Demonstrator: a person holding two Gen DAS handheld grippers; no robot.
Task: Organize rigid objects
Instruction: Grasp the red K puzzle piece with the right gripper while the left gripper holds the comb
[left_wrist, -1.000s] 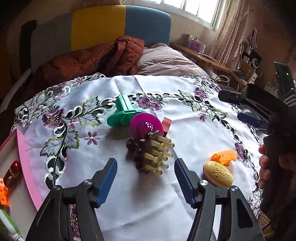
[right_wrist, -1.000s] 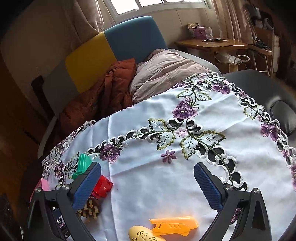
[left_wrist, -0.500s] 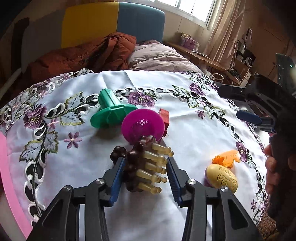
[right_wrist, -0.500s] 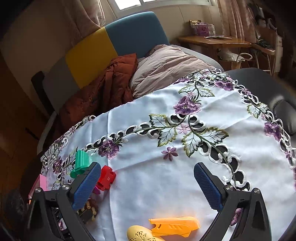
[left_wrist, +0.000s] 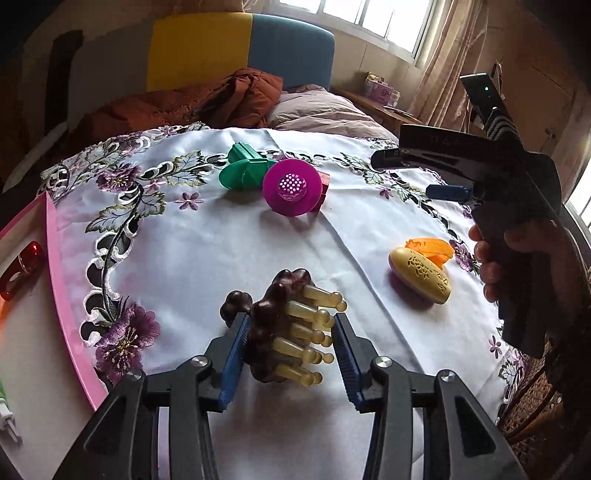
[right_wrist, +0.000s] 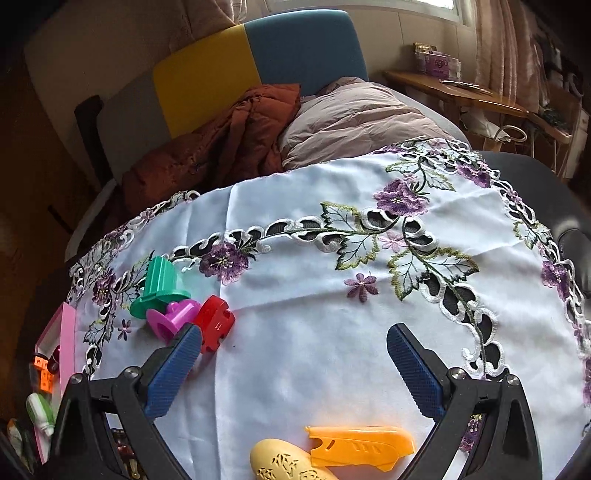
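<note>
A dark brown massager (left_wrist: 284, 328) with rows of amber pegs sits clamped between the blue pads of the left gripper (left_wrist: 288, 354), pegs pointing right. Ahead of that gripper, a green stamp (left_wrist: 242, 170) lies tipped over, touching a magenta disc (left_wrist: 291, 188) with a dotted centre; a red block (left_wrist: 322, 186) peeks out just behind the disc. To the gripper's right, a yellow perforated oval (left_wrist: 419, 275) rests on the surface, with an orange clip (left_wrist: 430, 248) touching its far side.

Bare cloth (right_wrist: 314, 369) under right tool (right_wrist: 295, 369).
</note>
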